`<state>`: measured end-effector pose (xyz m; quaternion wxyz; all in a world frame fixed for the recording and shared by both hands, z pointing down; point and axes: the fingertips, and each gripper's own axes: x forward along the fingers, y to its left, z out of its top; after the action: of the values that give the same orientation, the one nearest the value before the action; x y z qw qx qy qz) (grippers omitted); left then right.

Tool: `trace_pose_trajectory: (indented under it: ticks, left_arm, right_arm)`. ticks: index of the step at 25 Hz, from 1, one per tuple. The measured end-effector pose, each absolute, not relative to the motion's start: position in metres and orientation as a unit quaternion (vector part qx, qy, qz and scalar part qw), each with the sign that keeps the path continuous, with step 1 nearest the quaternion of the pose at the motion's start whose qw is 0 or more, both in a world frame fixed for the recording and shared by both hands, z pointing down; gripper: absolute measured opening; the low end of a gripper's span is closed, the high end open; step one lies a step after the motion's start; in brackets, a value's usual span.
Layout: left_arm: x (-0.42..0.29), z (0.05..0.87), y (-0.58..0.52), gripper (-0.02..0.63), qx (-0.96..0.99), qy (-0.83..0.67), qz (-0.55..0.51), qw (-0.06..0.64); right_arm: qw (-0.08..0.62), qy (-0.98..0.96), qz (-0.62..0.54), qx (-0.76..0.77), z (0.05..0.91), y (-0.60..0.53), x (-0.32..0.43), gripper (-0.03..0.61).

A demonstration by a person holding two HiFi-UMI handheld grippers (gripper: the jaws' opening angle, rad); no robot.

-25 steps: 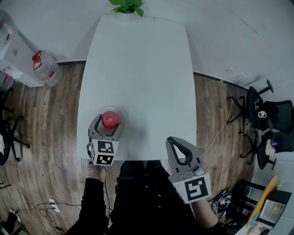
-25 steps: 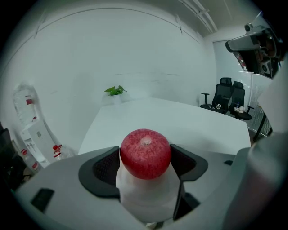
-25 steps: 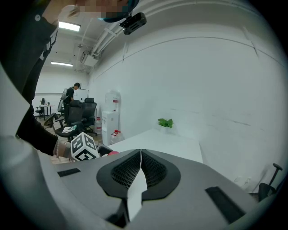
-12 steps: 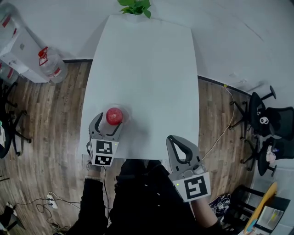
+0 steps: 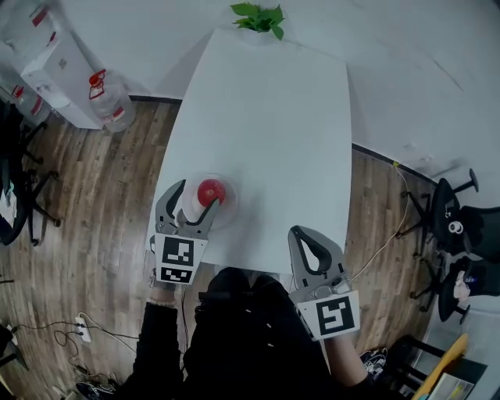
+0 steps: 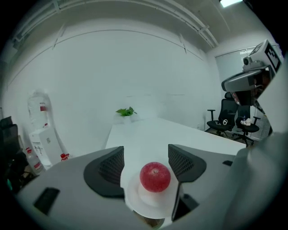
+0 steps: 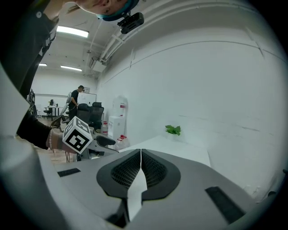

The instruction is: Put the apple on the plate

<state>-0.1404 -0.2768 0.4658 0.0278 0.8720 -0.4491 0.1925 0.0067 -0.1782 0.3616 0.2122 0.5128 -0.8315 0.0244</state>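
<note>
The right gripper [image 5: 301, 233] is hovering at the near edge of the worktop [image 5: 266, 125], its jaws pressing together with nothing between them. To its left, the left gripper [image 5: 195, 194] is reaching over the worktop with its jaws spread apart, flanking the red apple [image 5: 209, 191]. The apple is sitting upright on the white plate [image 5: 227, 212], near the worktop's left edge. A potted plant [image 5: 260, 16] is standing at the far end.

The left claw [image 5: 195, 197] has opened, releasing the apple [image 5: 209, 191].
</note>
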Motion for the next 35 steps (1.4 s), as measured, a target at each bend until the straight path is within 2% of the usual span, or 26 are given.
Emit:
trace_pose_trajectory:
  ticks: [3, 7, 12, 19, 35]
  left_arm:
    - [-0.144, 0.445, -0.274, 0.242, 0.869, -0.460, 0.181, 0.016]
    - [-0.145, 0.421, -0.268, 0.156, 0.869, -0.466, 0.168, 0.008]
    - [-0.148, 0.389, -0.257, 0.074, 0.867, -0.476, 0.148, -0.001]
    - [-0.160, 0.355, -0.244, 0.028, 0.863, -0.487, 0.136, -0.006]
    - [-0.175, 0.342, -0.204, 0.018, 0.852, -0.498, 0.159, -0.009]
  right_arm:
    - [0.208, -0.837, 0.018, 0.506, 0.357, -0.178, 0.001, 0.043]
    - [0.200, -0.842, 0.010, 0.500, 0.352, -0.182, -0.002, 0.043]
    - [0.186, -0.848, -0.005, 0.497, 0.341, -0.185, -0.003, 0.043]
    - [0.174, -0.857, -0.023, 0.485, 0.328, -0.192, -0.013, 0.042]
    - [0.160, -0.871, -0.047, 0.461, 0.317, -0.196, -0.034, 0.041]
